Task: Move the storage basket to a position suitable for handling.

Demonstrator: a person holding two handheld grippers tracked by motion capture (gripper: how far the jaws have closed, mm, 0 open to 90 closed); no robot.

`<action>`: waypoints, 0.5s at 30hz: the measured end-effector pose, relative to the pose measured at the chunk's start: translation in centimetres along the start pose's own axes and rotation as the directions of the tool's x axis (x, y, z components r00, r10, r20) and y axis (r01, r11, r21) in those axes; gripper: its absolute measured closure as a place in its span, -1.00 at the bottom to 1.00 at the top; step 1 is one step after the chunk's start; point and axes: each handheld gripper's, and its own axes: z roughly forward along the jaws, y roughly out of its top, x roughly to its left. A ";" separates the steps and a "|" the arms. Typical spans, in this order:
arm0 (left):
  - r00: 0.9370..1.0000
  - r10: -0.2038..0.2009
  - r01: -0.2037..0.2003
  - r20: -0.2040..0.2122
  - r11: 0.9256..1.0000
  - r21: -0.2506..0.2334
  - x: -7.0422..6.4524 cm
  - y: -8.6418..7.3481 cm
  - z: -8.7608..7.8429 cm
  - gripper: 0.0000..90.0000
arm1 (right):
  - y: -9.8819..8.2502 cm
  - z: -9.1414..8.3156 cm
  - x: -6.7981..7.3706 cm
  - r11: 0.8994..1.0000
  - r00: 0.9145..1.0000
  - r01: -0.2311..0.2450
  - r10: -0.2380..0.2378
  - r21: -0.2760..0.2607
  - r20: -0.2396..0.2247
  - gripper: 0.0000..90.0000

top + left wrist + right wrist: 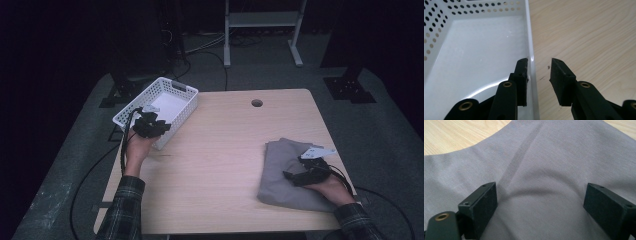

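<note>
A white perforated basket [131, 106] stands at the table's far left corner, with nothing inside it. My left gripper [150, 125] is at its near right wall. In the left gripper view the jaws [539, 61] straddle that wall [530, 37]: one jaw inside against it, the other outside with a gap over the wood, so the gripper is open. A folded grey cloth [280, 160] lies at the near right. My right gripper [295, 172] rests on it, open wide. A soft ridge of the cloth [544, 157] lies between its jaws [541, 186].
The wooden table [225, 140] has a round cable hole [256, 103] near its far edge. Cables trail from both grippers over the table's sides. A white metal frame [262, 20] stands on the floor beyond the table.
</note>
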 end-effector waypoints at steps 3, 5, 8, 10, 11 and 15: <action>1.000 -0.010 0.010 -0.005 1.000 0.016 0.2 -0.4 0.4 0.48 | 0.0 0.0 0.0 1.000 1.000 0.000 0.000 0.000 0.000 -0.76; 1.000 -0.016 0.016 -0.004 1.000 0.026 0.4 -0.6 0.5 0.52 | 0.0 0.0 0.0 1.000 1.000 0.000 0.000 0.000 0.000 -0.76; 1.000 -0.017 0.017 -0.005 0.999 0.049 0.5 -0.9 0.8 0.60 | 0.0 0.0 0.0 1.000 1.000 0.000 0.000 0.000 0.000 -0.76; 1.000 -0.011 0.012 -0.003 0.998 0.065 0.4 -1.0 1.0 0.67 | 0.0 0.0 0.0 1.000 1.000 0.001 -0.001 0.000 0.000 -0.76; 1.000 -0.011 0.011 -0.002 0.997 0.070 0.4 -1.0 1.1 0.70 | 0.0 0.0 0.0 1.000 1.000 0.001 -0.001 0.000 0.000 -0.76; 1.000 -0.007 0.008 -0.011 0.996 0.094 0.0 -0.9 1.2 0.83 | 0.0 0.0 0.0 1.000 1.000 0.000 0.000 0.000 0.000 -0.76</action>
